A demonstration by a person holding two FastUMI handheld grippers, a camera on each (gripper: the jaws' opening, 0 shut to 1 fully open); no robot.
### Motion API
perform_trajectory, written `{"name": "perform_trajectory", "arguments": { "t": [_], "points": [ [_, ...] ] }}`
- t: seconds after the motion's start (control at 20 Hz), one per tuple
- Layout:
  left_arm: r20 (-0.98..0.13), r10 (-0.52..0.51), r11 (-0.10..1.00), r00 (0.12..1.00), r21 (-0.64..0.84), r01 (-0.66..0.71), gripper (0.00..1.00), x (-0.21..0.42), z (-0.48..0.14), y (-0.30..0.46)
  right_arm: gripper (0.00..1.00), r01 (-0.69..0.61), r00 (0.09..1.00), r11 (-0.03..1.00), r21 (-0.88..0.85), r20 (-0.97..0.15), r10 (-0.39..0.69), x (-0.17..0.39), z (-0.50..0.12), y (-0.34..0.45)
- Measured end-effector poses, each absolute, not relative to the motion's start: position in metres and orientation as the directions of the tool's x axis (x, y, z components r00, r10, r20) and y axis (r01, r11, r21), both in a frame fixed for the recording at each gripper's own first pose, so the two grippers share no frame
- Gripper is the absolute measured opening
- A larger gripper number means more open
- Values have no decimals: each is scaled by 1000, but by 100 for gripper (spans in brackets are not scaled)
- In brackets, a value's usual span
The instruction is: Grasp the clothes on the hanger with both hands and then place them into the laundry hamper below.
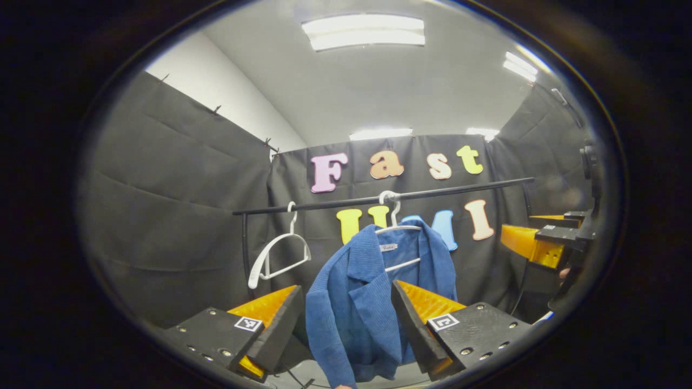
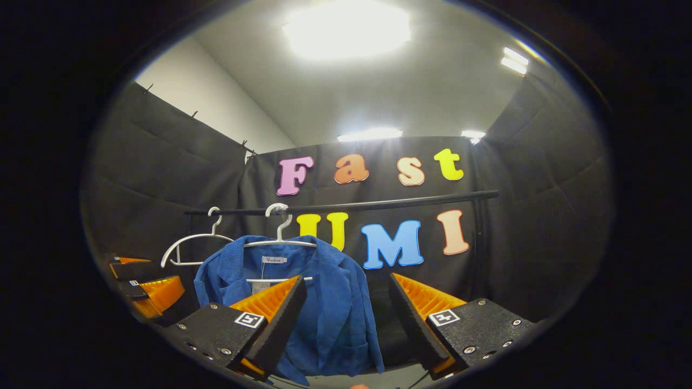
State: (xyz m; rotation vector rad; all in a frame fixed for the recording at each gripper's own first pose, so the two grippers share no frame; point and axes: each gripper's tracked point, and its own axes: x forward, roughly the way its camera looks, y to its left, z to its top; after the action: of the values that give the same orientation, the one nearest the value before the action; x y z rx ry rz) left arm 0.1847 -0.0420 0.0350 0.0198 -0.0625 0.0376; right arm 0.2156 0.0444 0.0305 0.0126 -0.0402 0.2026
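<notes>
A blue corduroy jacket hangs on a white hanger from a black rail. In the left gripper view my left gripper stands open in front of the jacket, fingers apart on either side of its front panel and short of the cloth. The right gripper shows at the right edge, its jaws side-on. In the right gripper view the same jacket hangs on the hanger, and my right gripper stands open before its right half. The left gripper shows at the lower left.
An empty white hanger hangs on the rail to the left of the jacket; it shows again as the empty hanger in the right gripper view. The rail's uprights and the black cloth wall close the space behind.
</notes>
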Motion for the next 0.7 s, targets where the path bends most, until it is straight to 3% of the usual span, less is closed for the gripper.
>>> {"name": "perform_trajectory", "arguments": {
  "t": [0.7],
  "points": [
    [-31, 90, 996, 995, 28, -89, 94, 277, -14, -90, 94, -333, 943, 942, 51, -1, 333, 317, -2, 60]
  ]
}}
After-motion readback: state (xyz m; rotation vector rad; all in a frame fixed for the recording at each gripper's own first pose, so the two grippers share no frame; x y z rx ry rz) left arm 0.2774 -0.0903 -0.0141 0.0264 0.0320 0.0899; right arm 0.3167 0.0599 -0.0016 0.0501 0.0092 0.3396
